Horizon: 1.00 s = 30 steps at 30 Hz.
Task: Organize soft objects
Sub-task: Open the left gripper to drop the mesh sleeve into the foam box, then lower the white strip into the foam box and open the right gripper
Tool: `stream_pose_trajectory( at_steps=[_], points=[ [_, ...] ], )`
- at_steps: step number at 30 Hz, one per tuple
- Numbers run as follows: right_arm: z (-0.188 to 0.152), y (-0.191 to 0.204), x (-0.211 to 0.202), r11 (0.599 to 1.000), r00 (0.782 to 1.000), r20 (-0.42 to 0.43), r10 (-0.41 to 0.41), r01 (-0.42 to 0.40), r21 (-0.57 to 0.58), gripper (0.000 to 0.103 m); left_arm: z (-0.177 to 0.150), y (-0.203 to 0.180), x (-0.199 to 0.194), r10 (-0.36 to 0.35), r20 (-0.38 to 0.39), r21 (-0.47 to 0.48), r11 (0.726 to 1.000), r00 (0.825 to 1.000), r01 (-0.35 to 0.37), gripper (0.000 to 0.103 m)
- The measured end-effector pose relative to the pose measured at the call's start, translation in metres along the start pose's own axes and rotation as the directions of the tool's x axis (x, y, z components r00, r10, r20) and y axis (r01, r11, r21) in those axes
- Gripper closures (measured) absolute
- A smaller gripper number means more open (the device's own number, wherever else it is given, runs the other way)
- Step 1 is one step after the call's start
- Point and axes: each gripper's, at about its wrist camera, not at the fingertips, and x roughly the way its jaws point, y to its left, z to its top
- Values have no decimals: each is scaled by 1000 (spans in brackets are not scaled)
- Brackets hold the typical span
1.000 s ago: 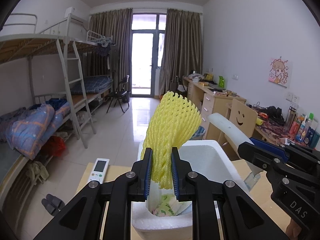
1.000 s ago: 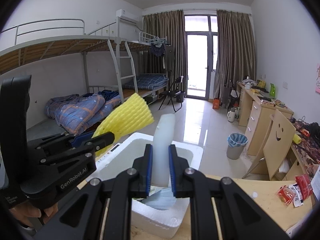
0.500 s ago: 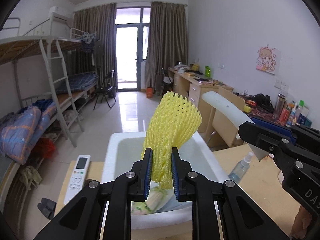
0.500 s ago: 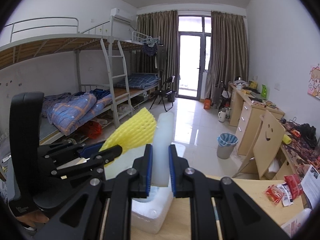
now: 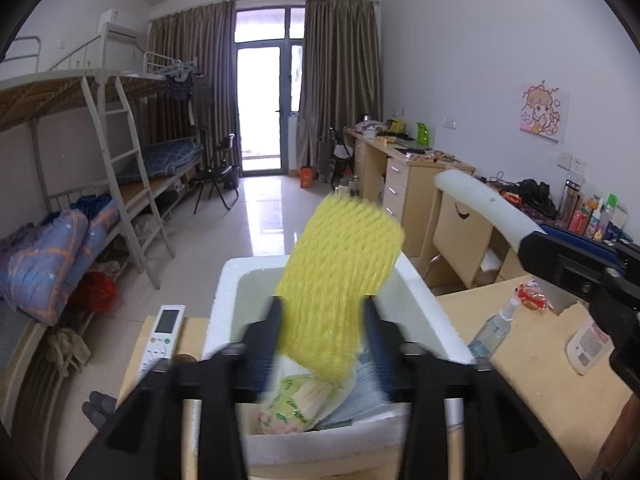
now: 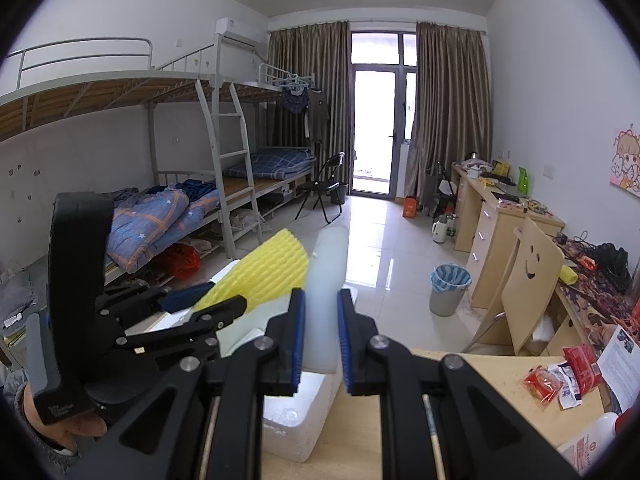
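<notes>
left gripper (image 5: 324, 320): jaws opening, yellow foam net (image 5: 340, 276) loose between them above white foam box (image 5: 424, 300) | right gripper (image 6: 320, 328): clamped on white foam tube (image 6: 326, 280) beside box

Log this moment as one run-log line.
left gripper: jaws opening, yellow foam net sleeve between them over white styrofoam box | right gripper: shut on white foam strip

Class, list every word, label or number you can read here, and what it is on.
None can be read.
Left gripper, jaws opening around yellow foam net: body print blurred.
Remote control buttons: too small.
Snack packets, white bottle label: too small.
</notes>
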Motion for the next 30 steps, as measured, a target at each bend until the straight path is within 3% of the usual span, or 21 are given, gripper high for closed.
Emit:
stream_pose_trajectory(
  at_steps=[1,6,16,30],
  points=[
    [0,-1,0,1000,1000,0,0,0,0,84,0,1,-1,5,7,-3,1000,1000,-5,22],
    [-2,-1,0,1000,1000,2,-3,3,2,84,-1,4,-6,29,35,-9,1000,999,-28,5],
    [-6,-2,0,1000,1000,-1,8,-8,2,84,-2,15,-27,78,107,-19,997,991,-77,1],
    [-4,13,10,998,998,-6,59,-59,-20,84,-4,44,-44,174,129,-52,984,976,-168,1]
  ],
)
